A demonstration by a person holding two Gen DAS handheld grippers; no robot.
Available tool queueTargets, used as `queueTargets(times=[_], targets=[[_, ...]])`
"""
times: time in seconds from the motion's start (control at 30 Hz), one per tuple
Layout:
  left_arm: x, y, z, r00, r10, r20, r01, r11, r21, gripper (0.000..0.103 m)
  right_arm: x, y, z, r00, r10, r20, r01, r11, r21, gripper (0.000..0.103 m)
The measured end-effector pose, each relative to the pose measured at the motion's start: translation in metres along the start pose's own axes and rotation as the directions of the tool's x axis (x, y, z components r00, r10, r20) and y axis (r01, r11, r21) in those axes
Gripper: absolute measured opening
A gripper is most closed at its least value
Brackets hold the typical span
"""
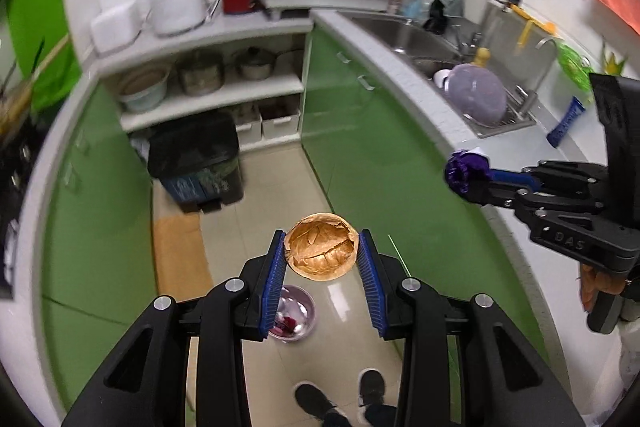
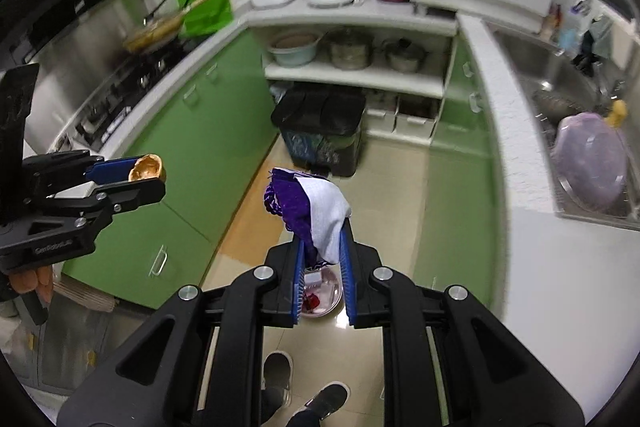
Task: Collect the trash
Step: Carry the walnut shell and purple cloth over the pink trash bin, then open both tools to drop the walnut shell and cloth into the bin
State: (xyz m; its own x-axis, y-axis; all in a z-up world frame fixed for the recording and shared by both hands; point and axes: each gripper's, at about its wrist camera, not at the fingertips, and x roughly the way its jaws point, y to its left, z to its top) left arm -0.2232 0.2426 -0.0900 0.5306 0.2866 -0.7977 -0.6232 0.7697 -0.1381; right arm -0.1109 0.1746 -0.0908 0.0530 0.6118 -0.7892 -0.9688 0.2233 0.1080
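Observation:
My left gripper (image 1: 322,241) is shut on a brown walnut shell half (image 1: 322,247), its blue pads pressing both sides; the same shell (image 2: 147,167) shows at the left of the right wrist view. My right gripper (image 2: 322,227) is shut on a crumpled purple and white wrapper (image 2: 306,209), which also shows at the right of the left wrist view (image 1: 464,173). Both are held in the air above the tiled floor. Below the fingers, a small metal bowl (image 2: 334,297) with red scraps stands on the floor (image 1: 298,311).
A black trash bin (image 1: 196,163) stands on the floor under open shelves with pots (image 1: 200,73). Green cabinets line both sides of the narrow floor. A sink (image 1: 408,39) with dishes is at the right. A person's shoes (image 2: 326,401) are near the bottom edge.

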Motion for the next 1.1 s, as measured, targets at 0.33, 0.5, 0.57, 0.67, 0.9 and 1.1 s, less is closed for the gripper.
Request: queueTargets(times=[0.33,0.5,0.57,0.67,0.9,1.1], targets=[[0.197,0.066,-0.106,0.995,-0.040,-0.094,0.031,0.995,-0.094,0.036,0.193,-0.011,-0.075,0.996,0.000,-0.084,-0.001,1.000,-0.014,0.015],[0.296,0.088,-0.161,0.989,-0.068,-0.132,0.051,0.990,-0.132,0.036,0.282,-0.030,-0.130,0.994,0.009,-0.105,-0.009,1.000,0.002,0.015],[0.320,0.094,-0.175,0.989,-0.070,-0.134,0.051,0.989,-0.140,0.036,0.309,-0.038,-0.149,0.994,0.007,-0.112,-0.007,1.000,0.004,0.015],[0.350,0.101,-0.189,0.986,-0.072,-0.152,0.047,0.986,-0.159,0.036,0.339,-0.048,-0.174,0.991,0.005,-0.131,-0.003,1.000,0.011,0.015],[0.371,0.114,-0.201,0.991,-0.045,-0.127,0.020,0.982,-0.187,0.098,0.365,-0.056,-0.197,0.988,0.013,-0.151,-0.011,1.000,0.013,0.016],[0.359,0.130,-0.200,0.995,-0.025,-0.097,0.002,0.974,-0.225,0.098,0.376,-0.044,-0.196,0.985,0.033,-0.168,-0.035,0.999,-0.008,0.016]])
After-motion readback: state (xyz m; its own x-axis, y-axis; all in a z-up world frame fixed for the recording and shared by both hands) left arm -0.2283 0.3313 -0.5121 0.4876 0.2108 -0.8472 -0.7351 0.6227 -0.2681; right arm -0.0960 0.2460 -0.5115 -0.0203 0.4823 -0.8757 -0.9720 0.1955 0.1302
